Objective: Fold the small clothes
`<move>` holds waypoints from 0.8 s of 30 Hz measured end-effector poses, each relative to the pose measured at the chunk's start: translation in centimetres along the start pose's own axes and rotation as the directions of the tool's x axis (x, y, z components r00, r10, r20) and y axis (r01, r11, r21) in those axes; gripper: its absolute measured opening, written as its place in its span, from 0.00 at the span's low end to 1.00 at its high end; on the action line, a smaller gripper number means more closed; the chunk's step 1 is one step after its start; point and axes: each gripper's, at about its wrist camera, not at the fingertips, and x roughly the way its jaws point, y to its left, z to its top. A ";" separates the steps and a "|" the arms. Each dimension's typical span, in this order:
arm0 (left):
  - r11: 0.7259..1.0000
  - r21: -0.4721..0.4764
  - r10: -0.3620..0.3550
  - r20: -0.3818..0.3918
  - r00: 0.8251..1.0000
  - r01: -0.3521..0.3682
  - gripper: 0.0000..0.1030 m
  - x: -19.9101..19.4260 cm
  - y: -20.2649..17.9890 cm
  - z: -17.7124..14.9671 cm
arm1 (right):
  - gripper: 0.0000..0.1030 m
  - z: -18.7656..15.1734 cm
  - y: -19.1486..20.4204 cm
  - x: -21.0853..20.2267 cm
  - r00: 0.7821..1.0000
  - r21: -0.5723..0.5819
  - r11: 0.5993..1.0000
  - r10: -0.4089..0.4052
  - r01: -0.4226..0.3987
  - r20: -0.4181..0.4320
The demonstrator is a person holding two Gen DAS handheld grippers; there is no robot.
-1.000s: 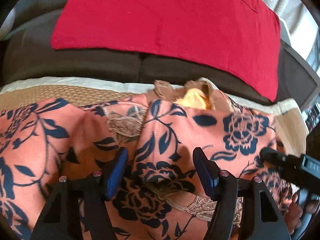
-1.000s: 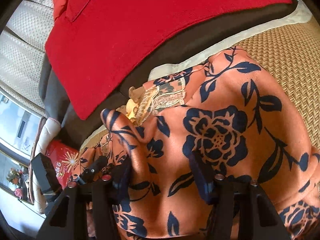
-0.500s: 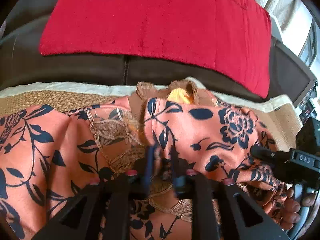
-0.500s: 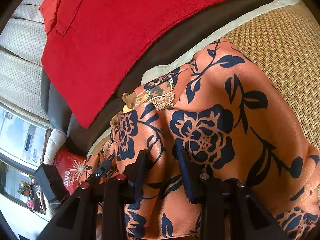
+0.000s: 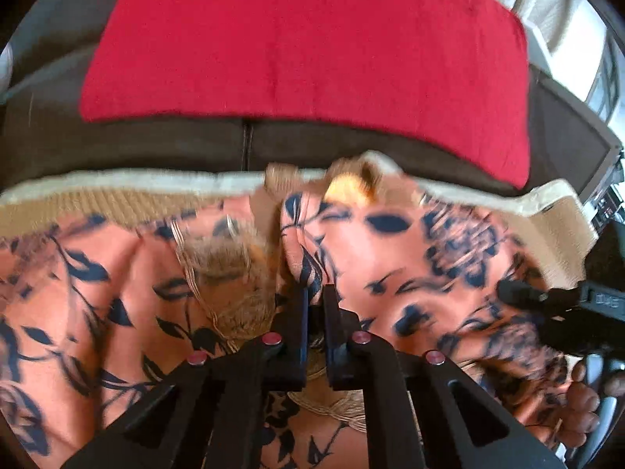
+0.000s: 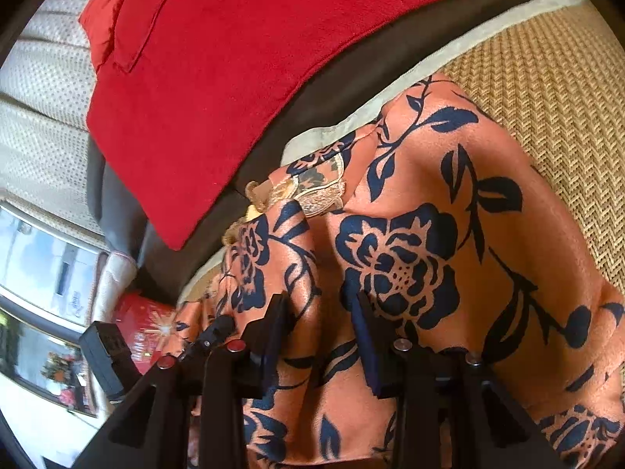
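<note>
An orange garment (image 5: 410, 273) with dark blue flowers and tan lace trim lies rumpled on a woven mat (image 5: 97, 203). My left gripper (image 5: 315, 297) is shut on a raised fold of it near the lace. In the right wrist view the same garment (image 6: 429, 234) fills the middle. My right gripper (image 6: 320, 312) has a ridge of the cloth bunched between its fingers; its jaws are opening slightly, and the cloth still touches both pads. A hand (image 5: 582, 402) holds the right gripper's black body at the right edge of the left wrist view.
A red blanket (image 5: 312, 58) drapes over the dark brown sofa back (image 5: 156, 144) behind the mat (image 6: 547, 97). Pale quilted cushions (image 6: 43, 90) and a window (image 6: 39, 273) lie beyond the sofa's end, with a red printed bag (image 6: 144, 324) near them.
My left gripper's jaws went from wide apart to shut on a fold of cloth and lifted it a little. My right gripper's jaws narrowed around a ridge of cloth.
</note>
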 end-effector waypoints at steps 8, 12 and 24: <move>0.996 0.074 0.044 0.092 0.995 -0.051 0.06 -9.2 0.0 0.7 | 0.66 0.5 1.1 -3.1 0.993 -0.036 0.999 0.038 -0.034 0.108; 0.982 0.129 0.131 0.047 0.990 -0.136 0.06 -10.9 1.3 -1.2 | 0.65 -0.2 2.8 -3.2 0.991 -0.106 0.994 0.035 -0.021 0.131; 0.903 -0.301 0.356 0.128 0.926 -0.306 0.71 -20.3 15.1 -3.5 | 0.65 -7.1 10.8 2.9 0.992 -0.389 0.917 0.055 -0.094 -0.110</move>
